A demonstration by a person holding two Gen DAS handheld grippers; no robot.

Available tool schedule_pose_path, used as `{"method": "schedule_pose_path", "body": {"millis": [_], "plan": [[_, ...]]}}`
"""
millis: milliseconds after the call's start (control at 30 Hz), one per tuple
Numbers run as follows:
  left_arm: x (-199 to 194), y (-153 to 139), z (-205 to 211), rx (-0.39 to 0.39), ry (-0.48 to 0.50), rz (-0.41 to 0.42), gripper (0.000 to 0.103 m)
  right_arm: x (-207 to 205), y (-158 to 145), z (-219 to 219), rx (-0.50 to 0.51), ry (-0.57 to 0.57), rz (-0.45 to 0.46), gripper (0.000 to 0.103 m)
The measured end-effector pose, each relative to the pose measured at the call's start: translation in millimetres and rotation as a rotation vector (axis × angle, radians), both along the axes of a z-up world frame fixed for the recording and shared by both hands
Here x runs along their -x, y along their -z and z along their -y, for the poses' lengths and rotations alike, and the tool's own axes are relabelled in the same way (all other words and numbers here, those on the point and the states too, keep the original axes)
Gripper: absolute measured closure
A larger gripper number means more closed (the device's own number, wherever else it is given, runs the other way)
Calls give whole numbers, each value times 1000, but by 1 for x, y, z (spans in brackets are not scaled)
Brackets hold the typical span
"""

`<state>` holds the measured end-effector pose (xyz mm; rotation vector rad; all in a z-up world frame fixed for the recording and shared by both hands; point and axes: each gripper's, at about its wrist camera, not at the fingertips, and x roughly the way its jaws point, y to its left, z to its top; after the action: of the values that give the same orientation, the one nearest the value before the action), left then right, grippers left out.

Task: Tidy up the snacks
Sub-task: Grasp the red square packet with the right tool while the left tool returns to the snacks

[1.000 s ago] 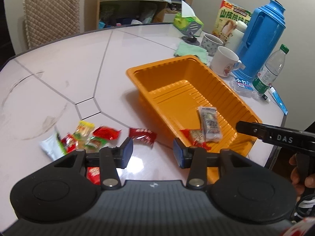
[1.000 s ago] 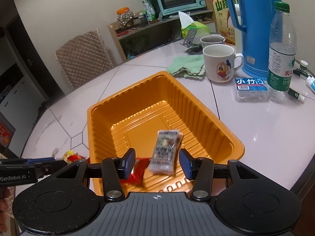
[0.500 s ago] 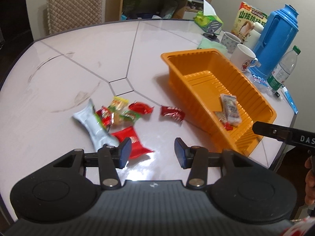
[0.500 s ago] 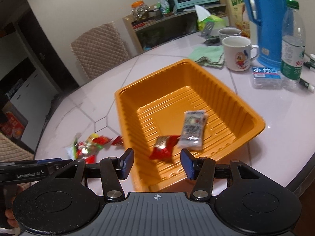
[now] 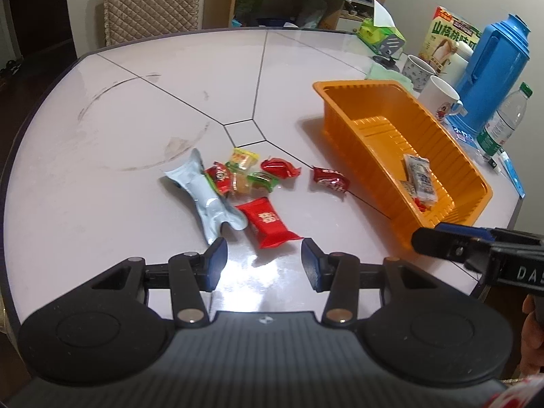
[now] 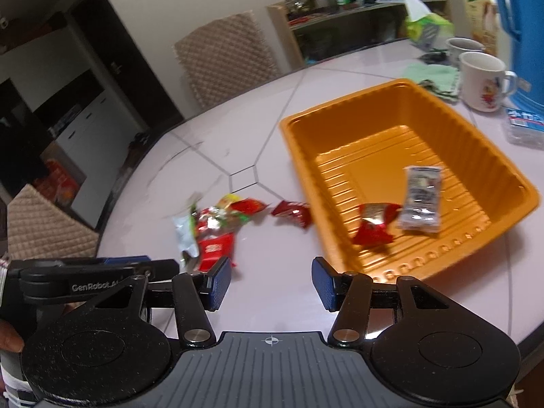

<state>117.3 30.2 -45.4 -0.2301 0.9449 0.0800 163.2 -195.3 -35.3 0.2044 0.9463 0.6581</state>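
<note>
An orange tray (image 5: 343,85) (image 6: 340,115) stands on the table and holds a silver snack packet (image 5: 421,178) (image 6: 421,197) and a red candy (image 6: 374,226). A pile of snacks lies left of it: a pale blue pouch (image 5: 204,192), a flat red packet (image 5: 268,221) (image 6: 214,250), small red, yellow and green candies (image 5: 243,175), and one red candy (image 5: 329,178) (image 6: 293,211) nearer the tray. My left gripper (image 5: 261,263) is open and empty, just in front of the red packet. My right gripper (image 6: 270,282) is open and empty, between the pile and the tray's near corner.
Behind the tray stand two mugs (image 5: 438,97), a blue thermos (image 5: 493,71), a water bottle (image 5: 503,124), a tissue box (image 5: 380,32), a green cloth (image 6: 438,76) and a cereal box (image 5: 448,35). Quilted chairs (image 6: 224,61) stand at the table's far side.
Both grippers have pulled back and turned left, away from the tray and toward the snack pile. Both stay open and empty. The snacks have not moved.
</note>
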Motion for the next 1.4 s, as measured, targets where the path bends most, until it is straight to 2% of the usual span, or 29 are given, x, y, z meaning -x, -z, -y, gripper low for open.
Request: {"method": "schedule_pose_path", "body": {"millis": [633,1133,1267,1400], "plan": [[5,14,-45,5,-77,-32,59,-21,32,-80,55,-125,-25,50],[0,27,-73,22,-109,-54,59,-38,59,-125,150,-183,-25,51],[-3,29,-77,25,-108,-55,59,-40,64,-130,170,-200,-22,57],[-4,30,-78,27,-108,-55,59,-40,66,-133,179,-208,-22,59]]}}
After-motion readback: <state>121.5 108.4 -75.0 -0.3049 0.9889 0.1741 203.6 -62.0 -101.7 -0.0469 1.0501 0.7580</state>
